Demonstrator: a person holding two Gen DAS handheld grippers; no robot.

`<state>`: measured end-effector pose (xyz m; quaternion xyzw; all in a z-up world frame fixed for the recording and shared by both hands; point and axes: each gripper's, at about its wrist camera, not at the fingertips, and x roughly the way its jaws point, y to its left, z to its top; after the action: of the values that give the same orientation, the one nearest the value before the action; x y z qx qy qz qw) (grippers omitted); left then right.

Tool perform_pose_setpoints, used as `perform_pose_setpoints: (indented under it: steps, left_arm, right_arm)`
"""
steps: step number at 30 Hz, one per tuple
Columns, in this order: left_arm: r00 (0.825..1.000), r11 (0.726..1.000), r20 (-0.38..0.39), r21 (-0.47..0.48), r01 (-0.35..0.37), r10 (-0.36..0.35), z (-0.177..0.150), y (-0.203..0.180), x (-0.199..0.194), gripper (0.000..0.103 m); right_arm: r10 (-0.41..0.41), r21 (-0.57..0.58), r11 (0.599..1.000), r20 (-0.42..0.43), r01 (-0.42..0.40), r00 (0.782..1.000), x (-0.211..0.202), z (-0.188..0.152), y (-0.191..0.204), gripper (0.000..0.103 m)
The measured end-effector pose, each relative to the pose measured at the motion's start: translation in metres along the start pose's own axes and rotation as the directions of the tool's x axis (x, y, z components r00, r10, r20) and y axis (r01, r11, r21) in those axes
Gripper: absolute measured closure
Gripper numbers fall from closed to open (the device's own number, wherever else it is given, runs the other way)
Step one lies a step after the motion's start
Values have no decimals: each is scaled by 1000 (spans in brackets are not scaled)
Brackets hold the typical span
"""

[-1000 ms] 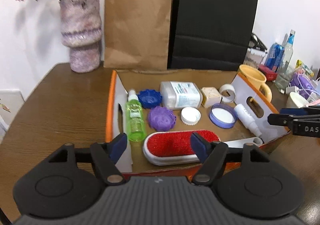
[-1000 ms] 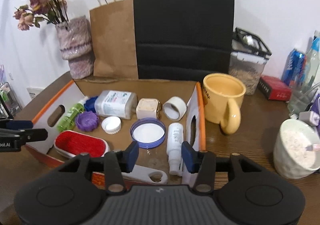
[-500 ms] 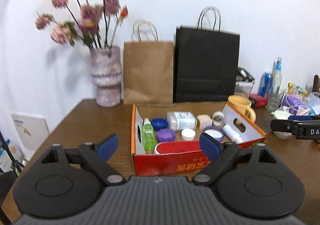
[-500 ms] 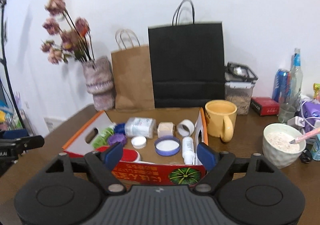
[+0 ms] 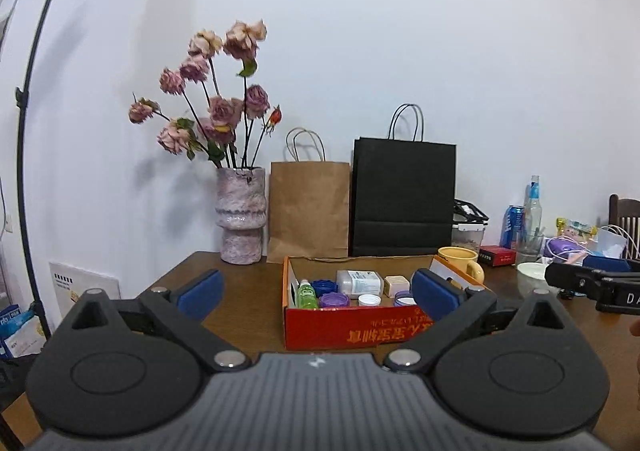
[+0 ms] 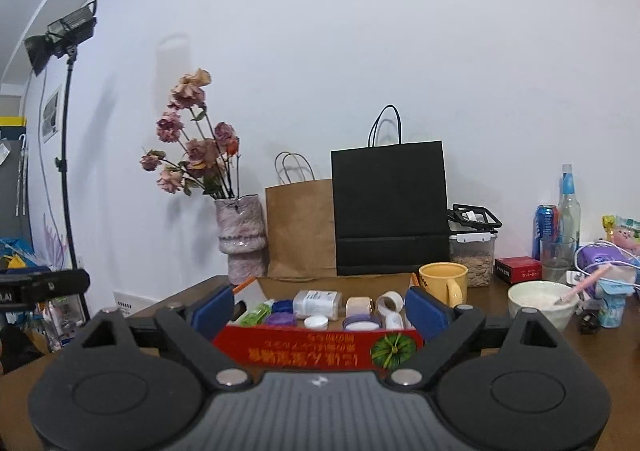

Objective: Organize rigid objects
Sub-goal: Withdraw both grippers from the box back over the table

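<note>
- Left wrist view: left gripper (image 5: 316,291) jaws wide & opening, nothing between the pads; red cardboard box (image 5: 352,327) low centre on the wooden table (image 5: 244,315).
- In box: 1 green spray bottle (image 5: 306,295), 1 blue lid (image 5: 324,286), 1 purple lid (image 5: 334,300), 1 white cap (image 5: 369,299).
- Right wrist view: right gripper (image 6: 318,311) jaws wide, opening, empty.
- Behind box: 2 paper bags, 1 brown (image 6: 300,227), 1 black (image 6: 390,207); 1 yellow mug (image 6: 444,283) right of centre.

I can read only "DA" in white letters on the right gripper (image 5: 592,285), right of the red box (image 5: 352,327). The box's yellow front print is upside down, illegible to me.
</note>
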<state>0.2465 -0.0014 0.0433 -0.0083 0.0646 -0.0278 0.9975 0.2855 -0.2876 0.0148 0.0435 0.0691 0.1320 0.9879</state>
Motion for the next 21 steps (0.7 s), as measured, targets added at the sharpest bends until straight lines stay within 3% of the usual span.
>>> perform_pose_setpoints:
  steps: [9,14,21]
  left_arm:
    - [999,999,-22,-37,25,-26,-26,-5,-82,0]
    - [999,999,-43,-47,14,-16,-41,-10,-124,0]
    - [999,999,-21,-2,43,-43,-50,-21,-172,0]
  right_arm:
    - [7,3,1000,-13,-7,1000,-82,-27,27,9]
    - [-9,27,1000,-12,9,1000,-130,-43,37,3]
    - [-20,7,1000,-26,20,999,-186,-58,63,2]
